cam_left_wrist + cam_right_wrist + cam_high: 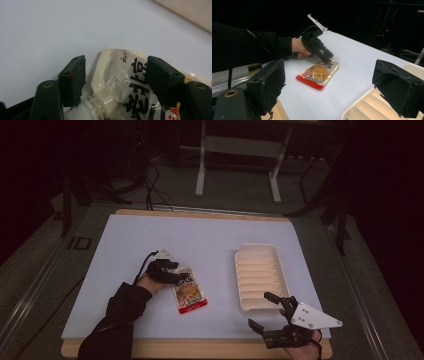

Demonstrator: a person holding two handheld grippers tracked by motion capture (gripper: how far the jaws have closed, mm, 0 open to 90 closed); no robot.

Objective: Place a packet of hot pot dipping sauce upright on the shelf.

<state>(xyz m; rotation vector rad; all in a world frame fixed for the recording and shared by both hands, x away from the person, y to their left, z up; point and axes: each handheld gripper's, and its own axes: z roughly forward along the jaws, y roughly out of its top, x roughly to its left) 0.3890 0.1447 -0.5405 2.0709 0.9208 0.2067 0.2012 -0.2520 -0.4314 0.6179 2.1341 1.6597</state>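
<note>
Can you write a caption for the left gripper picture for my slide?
The left gripper straddles the top of a spouted food pouch lying on the white table, jaws apart.

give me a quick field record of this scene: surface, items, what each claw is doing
surface: white table top on a wooden board
pouch: spouted snack pouch lying flat, red bottom edge toward the person
tray: ribbed cream tray, nothing in it, right of the pouch
left claw: jaws astride the pouch's top near the white spout, not yet pressing
right claw: open, holding nothing, at the tray's near end
</note>
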